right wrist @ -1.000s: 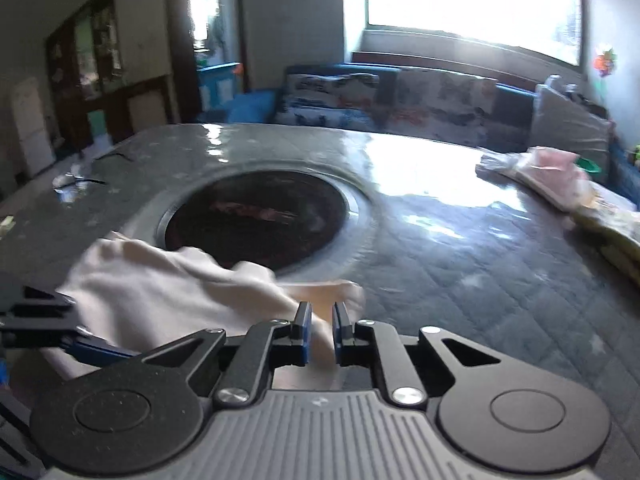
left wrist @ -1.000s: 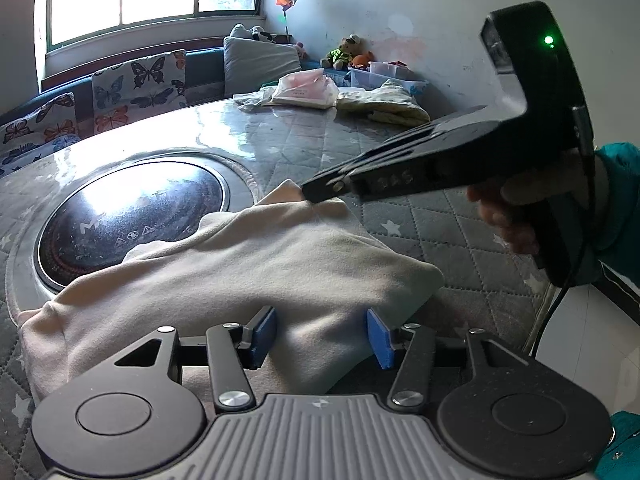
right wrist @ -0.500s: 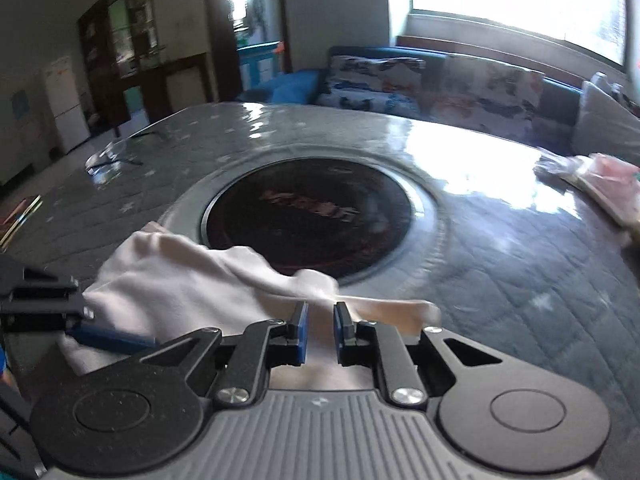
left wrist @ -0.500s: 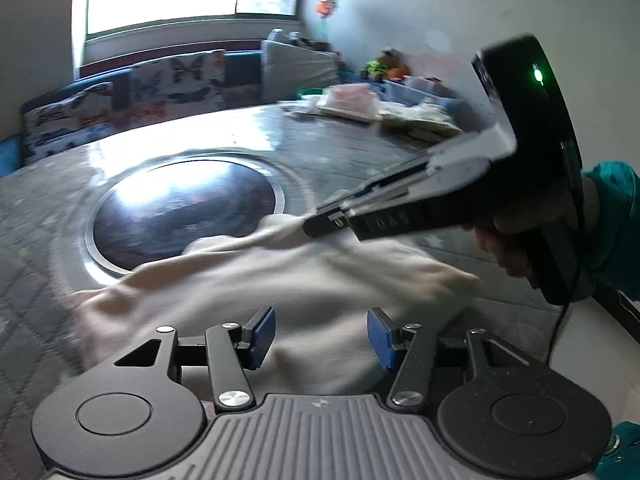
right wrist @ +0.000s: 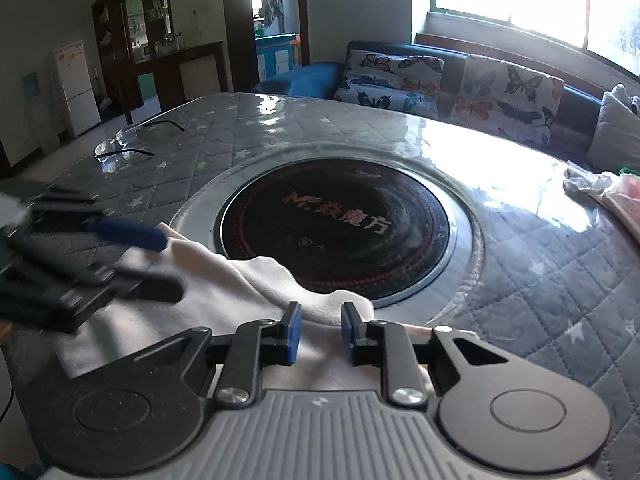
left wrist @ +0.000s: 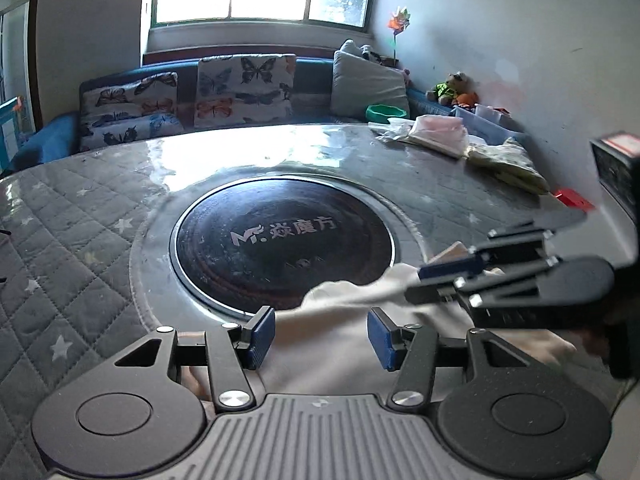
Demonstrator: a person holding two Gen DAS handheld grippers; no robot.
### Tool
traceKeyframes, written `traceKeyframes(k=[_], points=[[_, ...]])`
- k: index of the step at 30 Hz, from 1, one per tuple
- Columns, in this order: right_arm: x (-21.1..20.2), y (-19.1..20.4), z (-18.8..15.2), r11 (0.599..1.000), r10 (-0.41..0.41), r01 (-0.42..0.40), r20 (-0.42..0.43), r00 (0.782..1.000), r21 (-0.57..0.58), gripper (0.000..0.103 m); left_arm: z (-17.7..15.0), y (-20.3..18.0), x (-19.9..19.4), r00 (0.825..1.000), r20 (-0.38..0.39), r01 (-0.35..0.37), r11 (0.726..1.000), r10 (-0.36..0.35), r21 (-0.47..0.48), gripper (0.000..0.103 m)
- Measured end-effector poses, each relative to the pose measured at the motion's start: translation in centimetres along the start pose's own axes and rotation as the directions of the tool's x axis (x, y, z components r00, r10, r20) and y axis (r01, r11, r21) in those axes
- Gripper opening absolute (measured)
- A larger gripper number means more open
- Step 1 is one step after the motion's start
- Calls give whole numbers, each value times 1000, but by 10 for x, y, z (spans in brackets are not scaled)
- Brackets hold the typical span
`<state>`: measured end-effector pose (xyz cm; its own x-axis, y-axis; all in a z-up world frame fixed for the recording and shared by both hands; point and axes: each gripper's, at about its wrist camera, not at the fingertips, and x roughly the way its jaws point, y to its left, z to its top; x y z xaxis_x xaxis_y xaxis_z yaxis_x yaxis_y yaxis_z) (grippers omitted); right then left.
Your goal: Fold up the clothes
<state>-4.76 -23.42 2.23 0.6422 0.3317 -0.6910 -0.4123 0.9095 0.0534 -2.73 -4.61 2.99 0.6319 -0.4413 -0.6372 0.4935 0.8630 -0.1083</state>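
Quilted table (left wrist: pixel 80 240); cream garment (right wrist: pixel 224 280) beneath parted right gripper (right wrist: pixel 319 334).

Quilted grey table (left wrist: pixel 80 240), round black hotplate (left wrist: pixel 280 244), butterfly cushions (left wrist: pixel 244 88), eyeglasses (right wrist: pixel 124 142), stuffed toy (left wrist: pixel 452 88), white fridge (right wrist: pixel 78 88)

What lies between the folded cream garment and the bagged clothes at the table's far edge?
In the left wrist view, only the dark round cooktop and bare quilted table cover separate the cream garment from the bagged clothes.
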Motion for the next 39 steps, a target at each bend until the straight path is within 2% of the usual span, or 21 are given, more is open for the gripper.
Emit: traceKeyframes(k=[7, 10, 12, 16, 19, 26, 29, 33, 36, 39], points=[[9, -3, -2, 1000, -8, 8, -17, 1000, 15, 22, 2, 12, 35, 996, -75, -55, 997, 51, -51, 54], [8, -1, -2, 1000, -12, 12, -17, 1000, 3, 23, 2, 17, 38, 995, -80, -62, 996, 56, -69, 56], [3, 2, 0, 1000, -8, 8, -6, 1000, 0, 30, 3, 18, 33, 996, -68, -62, 996, 57, -70, 55], [-12, 11, 0, 1000, 25, -25, 15, 1000, -17, 31, 2, 23, 15, 997, -38, -70, 995, 67, -77, 54], [-21, 23, -4, 997, 53, -52, 17, 998, -47, 37, -4, 26, -2, 997, -22, -72, 994, 70, -83, 55], [-44, 50, -20, 990, 97, -93, 31, 995, -104, 37, -33, 9, -46, 998, 19, -58, 997, 59, -44, 55], [-42, 55, -28, 990, 98, -95, 21, 995, -104, 37, -46, -2, -50, 998, 22, -63, 998, 63, -15, 55], [-43, 61, -35, 989, 89, -86, 18, 996, -122, 39, -58, -5, -44, 996, -17, -91, 996, 91, -1, 55], [-51, 62, -35, 987, 91, -85, 39, 995, -135, 39, -63, 2, -47, 994, -27, -102, 994, 101, -29, 55], [-58, 61, -36, 989, 87, -79, 56, 995, -127, 41, -62, 5, -55, 994, -4, -111, 992, 111, -52, 55]])
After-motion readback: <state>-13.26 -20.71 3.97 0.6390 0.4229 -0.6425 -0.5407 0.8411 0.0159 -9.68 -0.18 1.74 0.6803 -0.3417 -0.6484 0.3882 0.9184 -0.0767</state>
